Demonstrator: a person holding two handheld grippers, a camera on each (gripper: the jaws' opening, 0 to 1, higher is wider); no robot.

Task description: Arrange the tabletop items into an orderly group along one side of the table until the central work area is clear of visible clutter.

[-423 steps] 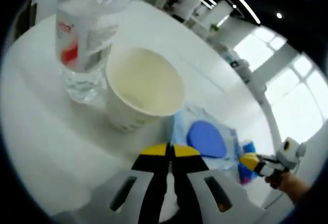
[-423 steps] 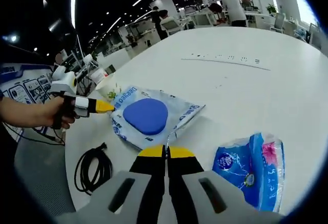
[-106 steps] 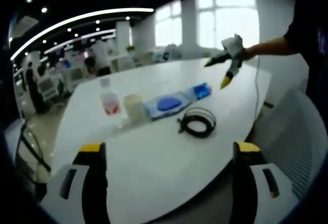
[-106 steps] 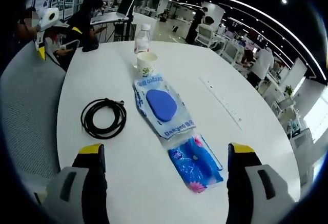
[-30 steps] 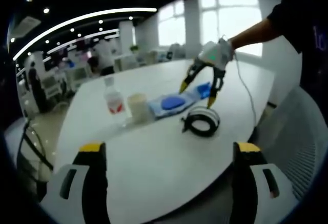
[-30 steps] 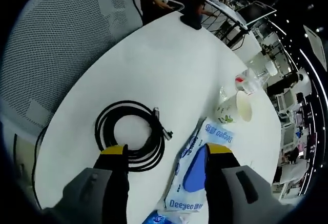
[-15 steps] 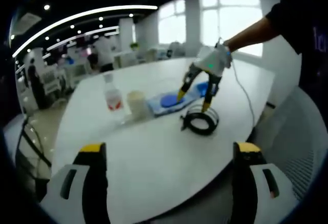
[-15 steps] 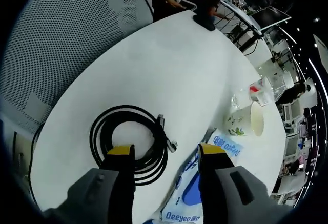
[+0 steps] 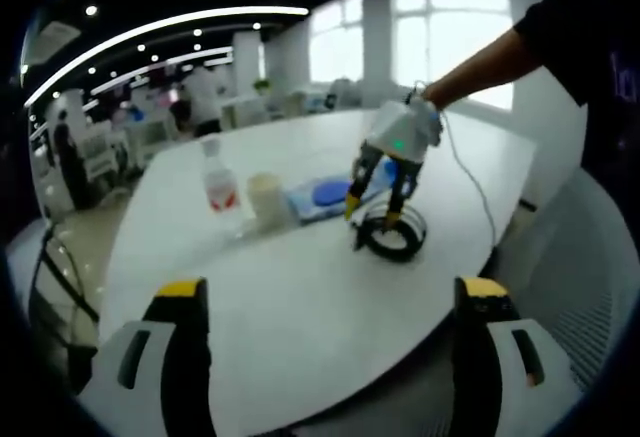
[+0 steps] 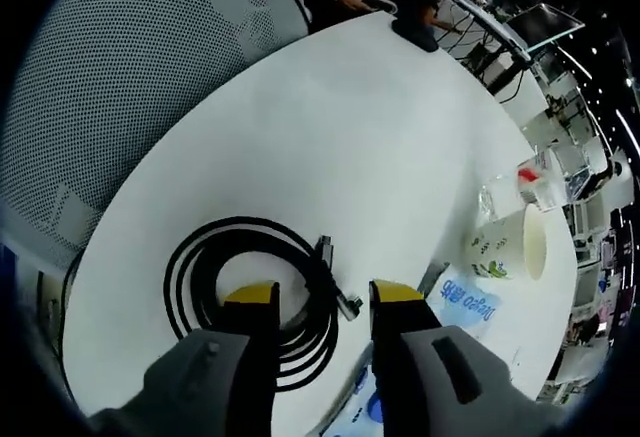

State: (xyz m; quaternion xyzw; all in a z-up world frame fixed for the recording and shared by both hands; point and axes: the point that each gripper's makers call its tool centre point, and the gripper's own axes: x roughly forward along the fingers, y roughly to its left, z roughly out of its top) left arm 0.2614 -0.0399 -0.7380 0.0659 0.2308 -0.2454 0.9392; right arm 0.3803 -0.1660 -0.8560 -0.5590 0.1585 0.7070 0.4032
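The coiled black cable (image 10: 255,297) lies on the white surface (image 10: 330,127) near its edge, beside a grey mesh chair (image 10: 110,77); the right gripper (image 10: 325,307) hangs directly over the cable with its yellow-tipped jaws parted, one tip over the hollow of the coil and the other just outside it by the cable's plug, gripping nothing; in the left gripper view the same right gripper (image 9: 372,214) stands over the cable (image 9: 392,238), held by a person's hand; beyond the cable sit a paper cup (image 9: 265,201) and a water bottle (image 9: 217,187), with a blue pack of wipes (image 9: 330,195) between the cup and the cable; the left gripper (image 9: 330,302) is held well back from the cable, jaws wide apart and empty.
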